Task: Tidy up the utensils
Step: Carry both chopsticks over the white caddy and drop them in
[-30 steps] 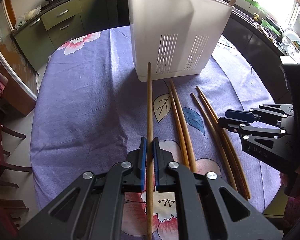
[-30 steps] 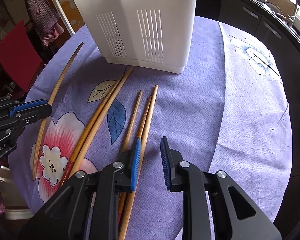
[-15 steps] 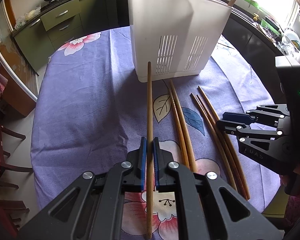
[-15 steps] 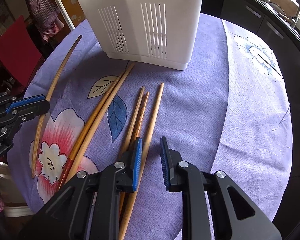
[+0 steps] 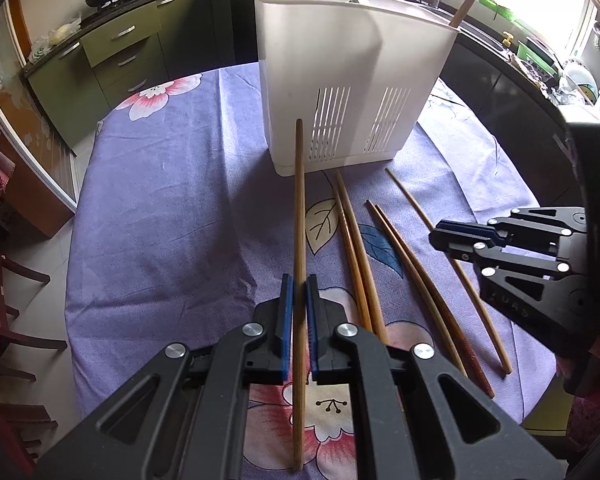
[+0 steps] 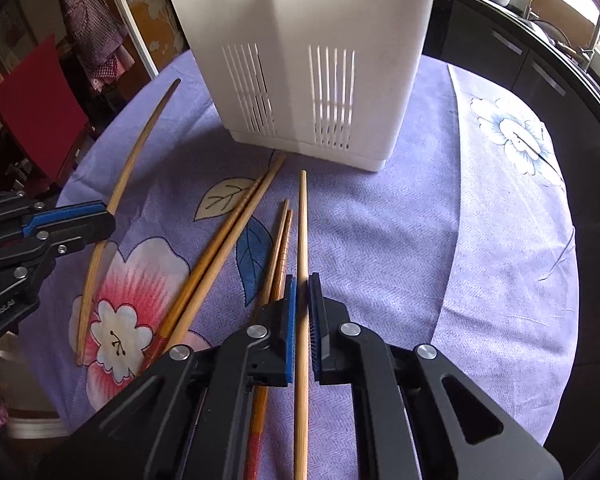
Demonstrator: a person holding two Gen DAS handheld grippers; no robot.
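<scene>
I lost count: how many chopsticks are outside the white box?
6. Leftmost chopstick in the left gripper, rightmost chopstick in the right gripper, a light pair and a dark pair lying between them. The white box may hide more.

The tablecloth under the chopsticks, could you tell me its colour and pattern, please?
The tablecloth is purple with large printed flowers and leaves, clearest in the right wrist view.

My left gripper point(image 5: 299, 312) clamps a chopstick point(image 5: 299, 216) pointing ahead at the white utensil holder point(image 5: 352, 80); my right gripper point(image 5: 456, 238) is off to the right.
</scene>
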